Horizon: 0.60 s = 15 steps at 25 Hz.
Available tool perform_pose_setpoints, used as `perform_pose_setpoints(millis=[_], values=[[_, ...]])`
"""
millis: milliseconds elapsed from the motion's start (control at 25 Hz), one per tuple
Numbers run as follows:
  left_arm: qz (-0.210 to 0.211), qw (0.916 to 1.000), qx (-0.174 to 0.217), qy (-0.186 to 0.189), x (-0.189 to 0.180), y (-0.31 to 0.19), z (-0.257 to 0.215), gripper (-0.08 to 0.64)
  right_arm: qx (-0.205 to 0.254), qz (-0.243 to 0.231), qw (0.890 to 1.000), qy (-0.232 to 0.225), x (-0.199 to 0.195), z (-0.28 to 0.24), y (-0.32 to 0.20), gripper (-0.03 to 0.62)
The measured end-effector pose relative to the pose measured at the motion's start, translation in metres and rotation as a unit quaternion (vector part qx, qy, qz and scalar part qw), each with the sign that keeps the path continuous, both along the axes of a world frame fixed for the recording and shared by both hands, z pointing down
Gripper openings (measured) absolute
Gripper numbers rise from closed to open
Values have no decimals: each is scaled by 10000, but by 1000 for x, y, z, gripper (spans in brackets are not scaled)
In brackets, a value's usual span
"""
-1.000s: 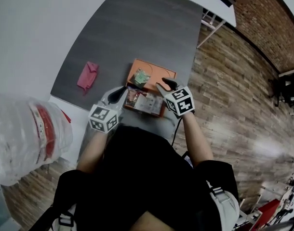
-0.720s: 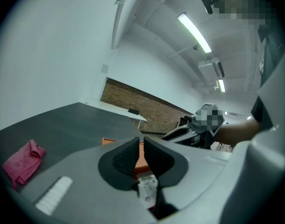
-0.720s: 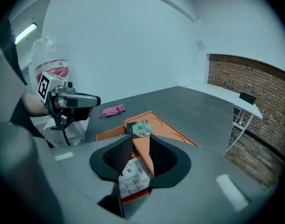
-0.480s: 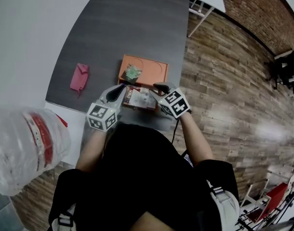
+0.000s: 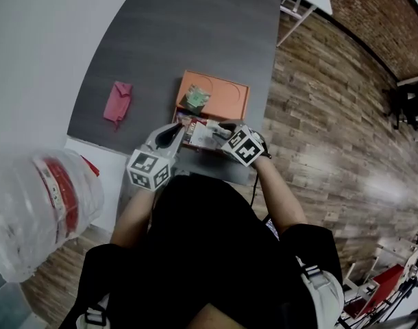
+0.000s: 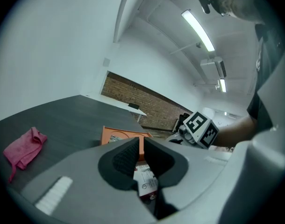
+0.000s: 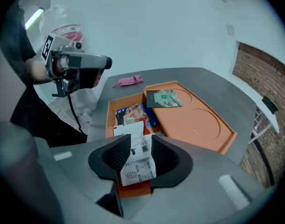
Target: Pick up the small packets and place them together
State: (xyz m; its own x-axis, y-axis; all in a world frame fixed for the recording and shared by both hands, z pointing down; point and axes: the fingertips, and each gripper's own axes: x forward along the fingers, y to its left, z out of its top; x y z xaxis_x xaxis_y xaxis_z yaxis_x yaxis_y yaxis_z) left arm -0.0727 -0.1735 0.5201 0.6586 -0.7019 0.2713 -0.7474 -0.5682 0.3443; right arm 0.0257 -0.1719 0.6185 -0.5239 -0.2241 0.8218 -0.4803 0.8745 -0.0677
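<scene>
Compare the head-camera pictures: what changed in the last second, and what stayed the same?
The right gripper came down toward the near compartment of the orange tray; its jaws have just been opening, with a white packet between them, grip unclear. The left gripper, holding a second packet, the green packet and pink cloth stayed put.

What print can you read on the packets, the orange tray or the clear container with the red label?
Nothing is sharp enough to quote.
White packet: printed lines, a square code and a round mark, all too small to read.
Green packet on the orange tray: print blurred.
Red-and-blue packets: print blurred.
Orange tray: no print visible.
Red label on the clear container: blurred.
</scene>
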Motion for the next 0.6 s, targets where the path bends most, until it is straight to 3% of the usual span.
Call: perform_pose_setpoints(millis=[240,600], values=[[-113,9997,-231,8,-5,9,13,29,-262,-675,9951,672,-4,29,11,183],[-428,9981,-434,24,-23,20,26,29,-807,-813,9828,1447,5,59,19,229]])
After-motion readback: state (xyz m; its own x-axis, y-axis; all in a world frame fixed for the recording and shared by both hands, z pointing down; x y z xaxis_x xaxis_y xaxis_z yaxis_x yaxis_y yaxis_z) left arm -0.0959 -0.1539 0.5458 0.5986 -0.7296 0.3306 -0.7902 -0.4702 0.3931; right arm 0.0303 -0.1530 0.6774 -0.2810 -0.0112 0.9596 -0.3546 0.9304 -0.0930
